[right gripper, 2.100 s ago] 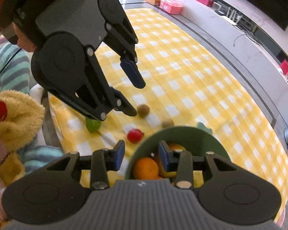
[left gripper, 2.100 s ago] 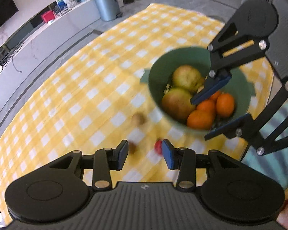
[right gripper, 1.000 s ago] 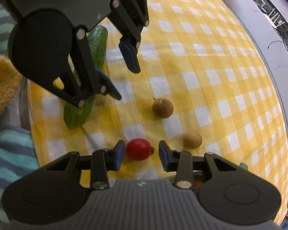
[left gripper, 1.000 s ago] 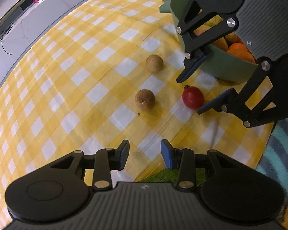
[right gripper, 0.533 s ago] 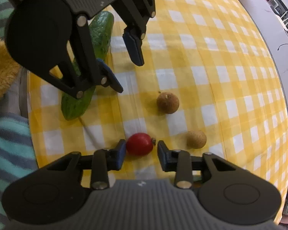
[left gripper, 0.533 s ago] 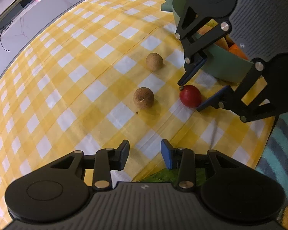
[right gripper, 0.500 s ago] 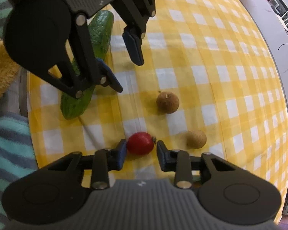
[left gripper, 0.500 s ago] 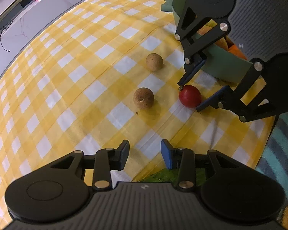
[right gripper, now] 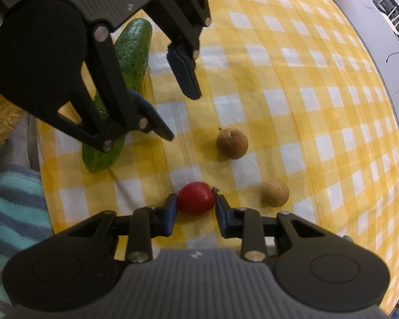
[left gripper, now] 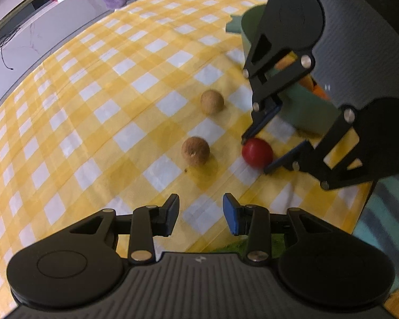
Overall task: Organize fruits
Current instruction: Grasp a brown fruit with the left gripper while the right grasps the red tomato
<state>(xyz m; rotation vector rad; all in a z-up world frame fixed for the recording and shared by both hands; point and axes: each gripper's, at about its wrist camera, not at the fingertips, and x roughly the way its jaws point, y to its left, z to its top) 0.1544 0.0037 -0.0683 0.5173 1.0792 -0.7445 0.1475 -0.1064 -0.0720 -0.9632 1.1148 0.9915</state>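
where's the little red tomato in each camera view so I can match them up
Left wrist: the red tomato sits right of centre, between the right claw's fingers.
Right wrist: the tomato is low centre, between that claw's own fingertips.
Shared landmark: the brown fruit with a stem dot nearby on the cloth.

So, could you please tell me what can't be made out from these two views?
- Green bowl, left wrist view: the right tongs cover most of it, so its contents barely show.
- Cucumber, right wrist view: its middle is behind the left tongs.
- Cherry tomato: whether the right tongs' pads already press it is unclear.
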